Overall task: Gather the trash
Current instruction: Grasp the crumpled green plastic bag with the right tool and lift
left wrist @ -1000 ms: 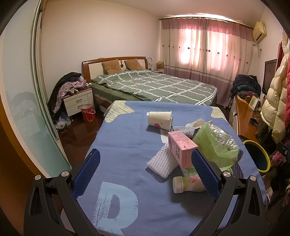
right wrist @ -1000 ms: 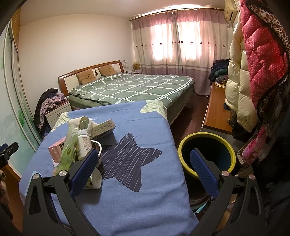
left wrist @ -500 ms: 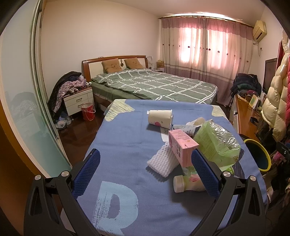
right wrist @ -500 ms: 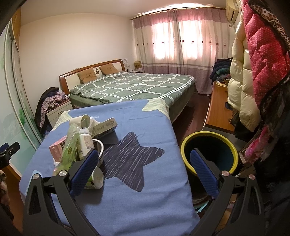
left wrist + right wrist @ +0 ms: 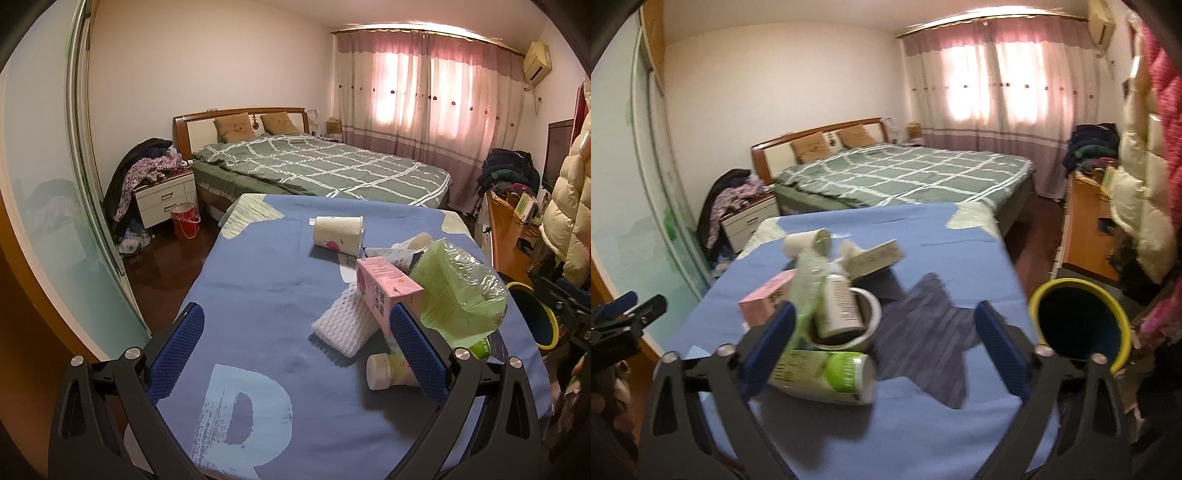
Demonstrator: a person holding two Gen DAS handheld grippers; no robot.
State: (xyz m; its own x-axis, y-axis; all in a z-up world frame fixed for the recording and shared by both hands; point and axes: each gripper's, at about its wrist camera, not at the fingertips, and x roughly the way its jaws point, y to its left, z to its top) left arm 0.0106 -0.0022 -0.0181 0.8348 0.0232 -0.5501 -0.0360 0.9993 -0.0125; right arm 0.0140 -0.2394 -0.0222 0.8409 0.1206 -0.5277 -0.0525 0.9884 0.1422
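Trash pile heaped beside yellow-rimmed bin.

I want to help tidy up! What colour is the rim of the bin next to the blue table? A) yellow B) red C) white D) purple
A: the bin standing on the floor beside the blue table has a bright yellow rim around a dark inside, which the right wrist view shows plainly.

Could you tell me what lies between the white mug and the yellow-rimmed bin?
Only bare blue cloth with its dark star print, between mug and bin; right wrist view.
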